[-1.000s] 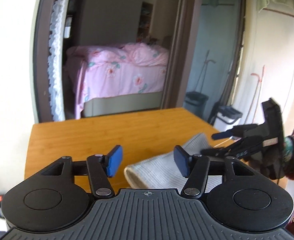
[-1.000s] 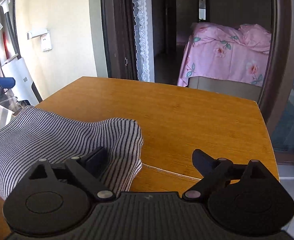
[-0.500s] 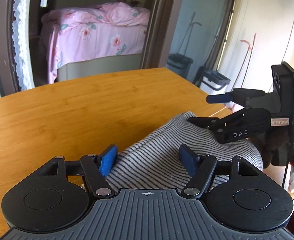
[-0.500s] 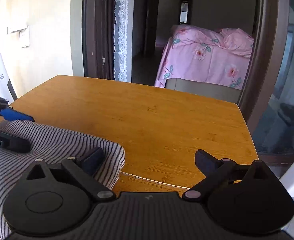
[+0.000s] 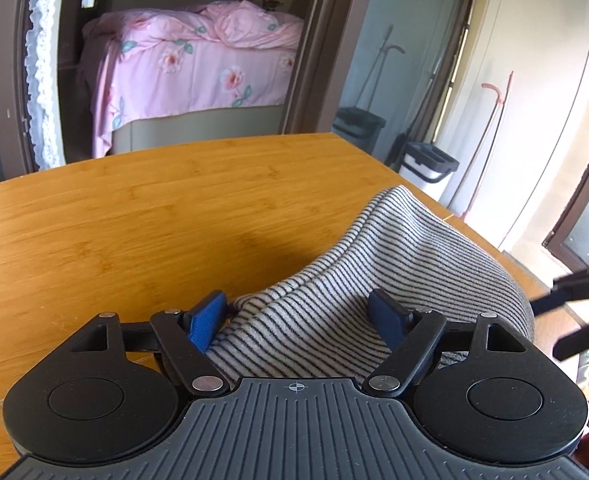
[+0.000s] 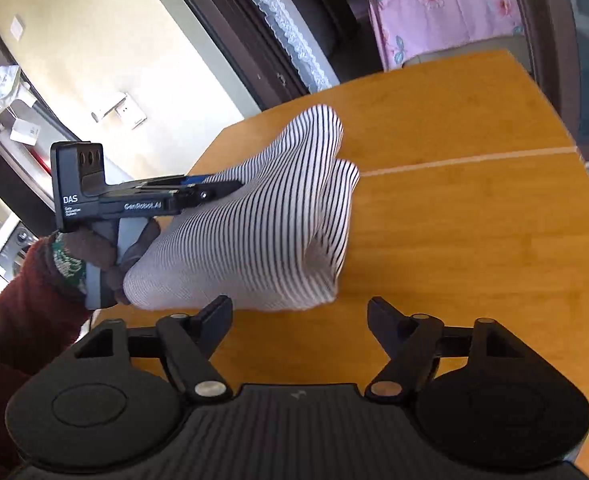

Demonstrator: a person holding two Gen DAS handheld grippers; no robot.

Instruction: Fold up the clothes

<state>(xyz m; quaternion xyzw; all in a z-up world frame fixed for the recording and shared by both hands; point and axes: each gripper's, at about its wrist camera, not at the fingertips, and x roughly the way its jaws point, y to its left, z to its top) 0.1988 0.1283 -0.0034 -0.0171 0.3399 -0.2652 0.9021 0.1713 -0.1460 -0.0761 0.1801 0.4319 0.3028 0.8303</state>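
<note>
In the right wrist view, the left gripper [image 6: 210, 190] comes in from the left of the frame, gripped by a hand [image 6: 114, 248] in a dark red sleeve. Its jaws look clenched on the upper fold of the striped garment [image 6: 262, 216], though the pads are partly buried in cloth, so that grip is a judgement. The garment lies bunched on the bench [image 6: 474, 220] at frame centre, its long axis running from lower left to upper right, one corner lifted off the wood. In the left wrist view the cloth fills the gap between that gripper's blue pads [image 5: 206, 316]. The right gripper [image 6: 298, 316], at bottom centre, stands released, the garment's near edge just ahead of its left finger. The garment's underside and far hem are hidden.
</note>
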